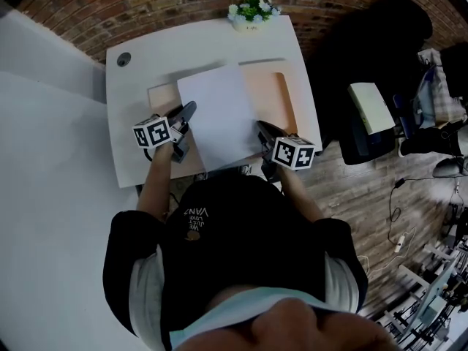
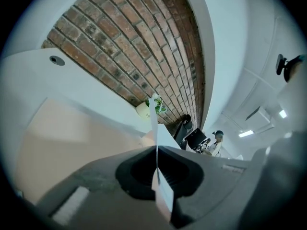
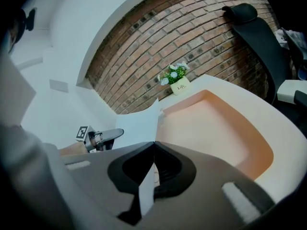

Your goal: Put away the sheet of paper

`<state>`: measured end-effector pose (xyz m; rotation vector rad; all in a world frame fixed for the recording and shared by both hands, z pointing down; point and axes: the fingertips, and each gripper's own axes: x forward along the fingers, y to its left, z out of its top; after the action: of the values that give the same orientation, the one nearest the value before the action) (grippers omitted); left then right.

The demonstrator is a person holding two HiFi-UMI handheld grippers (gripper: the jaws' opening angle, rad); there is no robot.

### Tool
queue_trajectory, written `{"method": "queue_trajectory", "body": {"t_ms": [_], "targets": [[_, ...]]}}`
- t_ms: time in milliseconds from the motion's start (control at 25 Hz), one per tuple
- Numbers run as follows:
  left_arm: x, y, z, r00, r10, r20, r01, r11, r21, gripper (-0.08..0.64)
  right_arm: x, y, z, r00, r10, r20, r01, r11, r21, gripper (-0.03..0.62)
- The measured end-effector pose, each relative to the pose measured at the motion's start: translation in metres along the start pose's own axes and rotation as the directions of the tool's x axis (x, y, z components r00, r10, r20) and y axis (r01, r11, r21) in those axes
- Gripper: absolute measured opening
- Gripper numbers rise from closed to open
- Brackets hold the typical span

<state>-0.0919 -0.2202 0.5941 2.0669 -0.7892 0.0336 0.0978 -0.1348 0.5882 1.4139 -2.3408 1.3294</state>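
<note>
Head view: we list white counter [image 1: 135,101], peach tray [image 1: 278,93] on it, sheet of paper [image 1: 219,115] over tray, slightly askew. Left tongs [image 1: 191,108] at sheet's left edge, right tongs [image 1: 260,127] at right edge. Flower pot [image 1: 252,13] at counter's far edge.

Left gripper view: we note left tongs [image 2: 156,150] pinched tight on sheet of paper [image 2: 154,123], seen edge-on; brick wall [image 2: 144,47] beyond.

Right gripper view: we note right tongs [image 3: 153,143] pinched on sheet of paper [image 3: 136,123]; tray [image 3: 211,128] alongside; left tongs [image 3: 108,134] across sheet.
</note>
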Motion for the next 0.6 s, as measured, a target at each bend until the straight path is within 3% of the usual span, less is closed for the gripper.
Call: {"method": "queue_trajectory", "body": {"t_ms": [600], "targets": [[0.011,0.011,-0.011,0.999,0.017,-0.044,-0.018,1.000,-0.012,-0.003,0.005,-0.005,0.007,0.998,-0.067,-0.011,0.066,0.996,-0.058,0.012]]}}
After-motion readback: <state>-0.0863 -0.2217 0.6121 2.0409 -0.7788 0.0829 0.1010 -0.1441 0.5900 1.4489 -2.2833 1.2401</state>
